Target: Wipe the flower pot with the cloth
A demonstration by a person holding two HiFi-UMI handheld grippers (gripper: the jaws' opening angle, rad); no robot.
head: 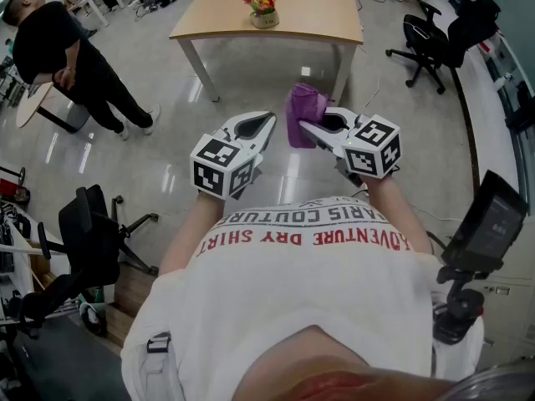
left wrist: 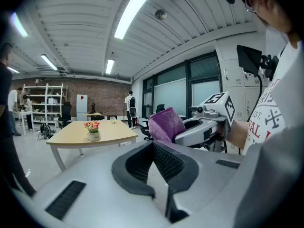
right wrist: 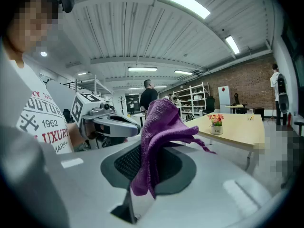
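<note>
Here, the left gripper (head: pixel 264 124) was seen clenched, with nothing caught between its jaws, and was held near the body just left of the right gripper (head: pixel 311 127). The right gripper's jaws were found clamped on the purple cloth (head: pixel 303 109), which was draped over their tips. The flower pot (head: pixel 265 19) was noted on the far wooden table (head: pixel 318 11), well apart from both grippers. A person in black (head: pixel 58 53) was recorded at far left.

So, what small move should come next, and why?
Probably carry the right tongs forward toward the flower pot: they grip the purple cloth, but the pot stands far off on the table. The left tongs are shut, empty.
</note>
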